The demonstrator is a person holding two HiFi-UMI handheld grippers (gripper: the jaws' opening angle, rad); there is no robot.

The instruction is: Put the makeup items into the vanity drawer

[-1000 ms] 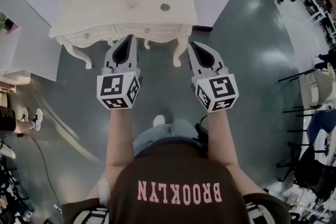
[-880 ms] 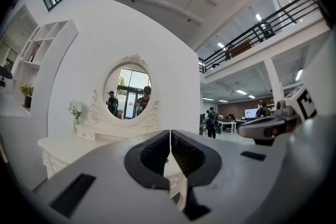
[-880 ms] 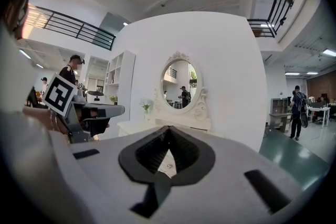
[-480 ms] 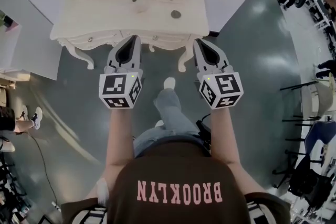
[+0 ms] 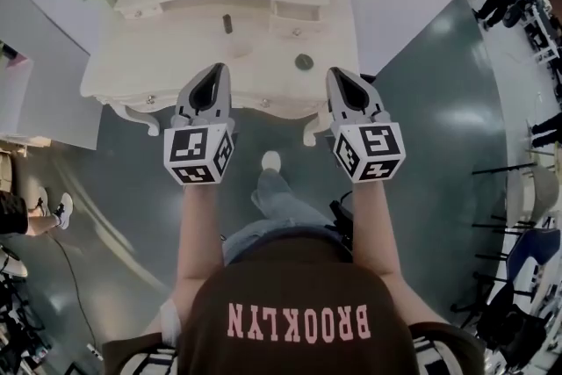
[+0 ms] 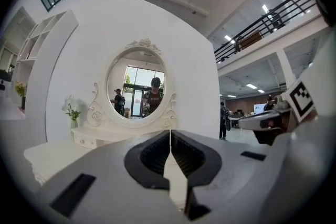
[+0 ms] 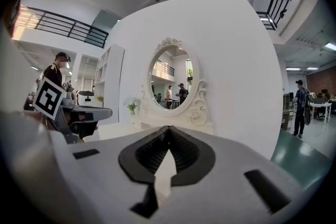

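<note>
While both claws are held side by side in the air at the front edge of the vanity (image 5: 158, 57), the left gripper (image 6: 170, 132) has its jaws pressed together, tip to tip, with nothing between them; the right gripper (image 7: 168, 128) is likewise closed tight and holds nothing; on the tabletop a small dark tube (image 5: 227, 23) stands at twelve o'clock from the left gripper, well beyond its tips; a round dark compact (image 5: 304, 61) lies at eleven o'clock from the right gripper, near its tips; the front drawer (image 5: 263, 101) between the two claws looks closed.
</note>
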